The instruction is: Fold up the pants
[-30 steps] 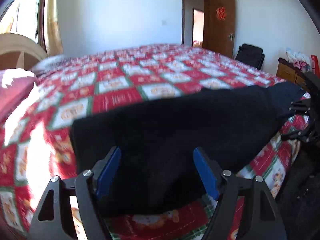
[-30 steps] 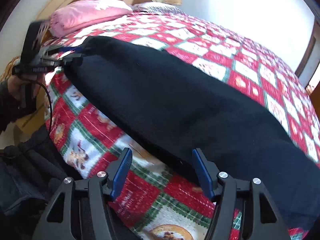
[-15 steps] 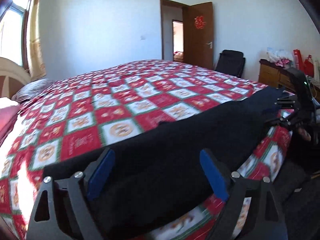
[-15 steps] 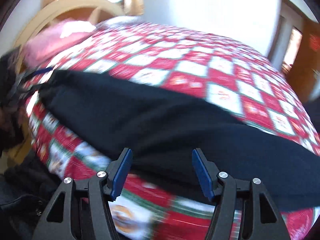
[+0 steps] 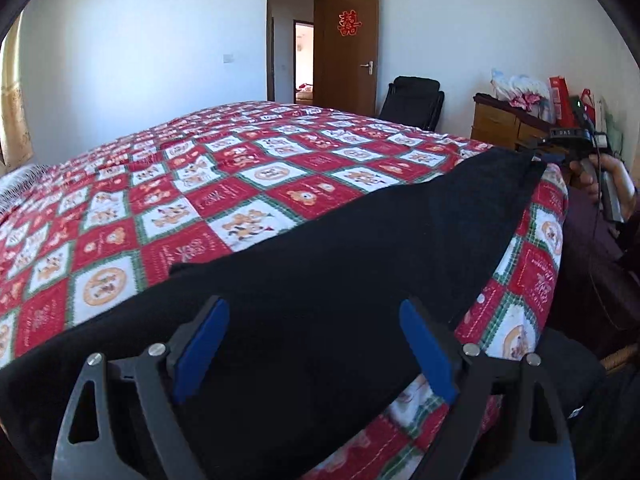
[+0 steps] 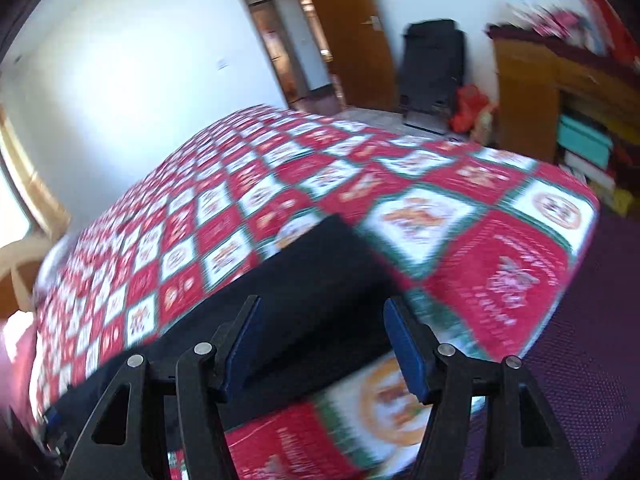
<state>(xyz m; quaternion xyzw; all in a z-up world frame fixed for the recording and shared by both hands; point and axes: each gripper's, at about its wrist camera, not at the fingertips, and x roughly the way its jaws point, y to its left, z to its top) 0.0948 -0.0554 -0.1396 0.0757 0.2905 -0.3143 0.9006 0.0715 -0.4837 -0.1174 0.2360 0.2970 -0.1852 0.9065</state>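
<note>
The black pants point(image 5: 360, 252) lie stretched in a long band along the near edge of the bed. My left gripper point(image 5: 316, 344) is open, its blue pads on either side of one end of the pants, just above the cloth. My right gripper point(image 6: 320, 344) is open over the other end of the pants point(image 6: 312, 276), near the bed's corner. The right gripper also shows in the left wrist view point(image 5: 568, 148), held in a hand at the far end of the pants.
The bed carries a red, white and green patterned quilt point(image 5: 224, 184). A wooden dresser point(image 5: 504, 128) with clutter stands at the right wall. A black chair point(image 5: 412, 102) stands by the open brown door point(image 5: 348, 44). Dark purple floor point(image 6: 592, 320) lies beside the bed corner.
Both grippers have swung round towards the foot of the bed. The right gripper has moved along the pants to their far end. Both stay open.
</note>
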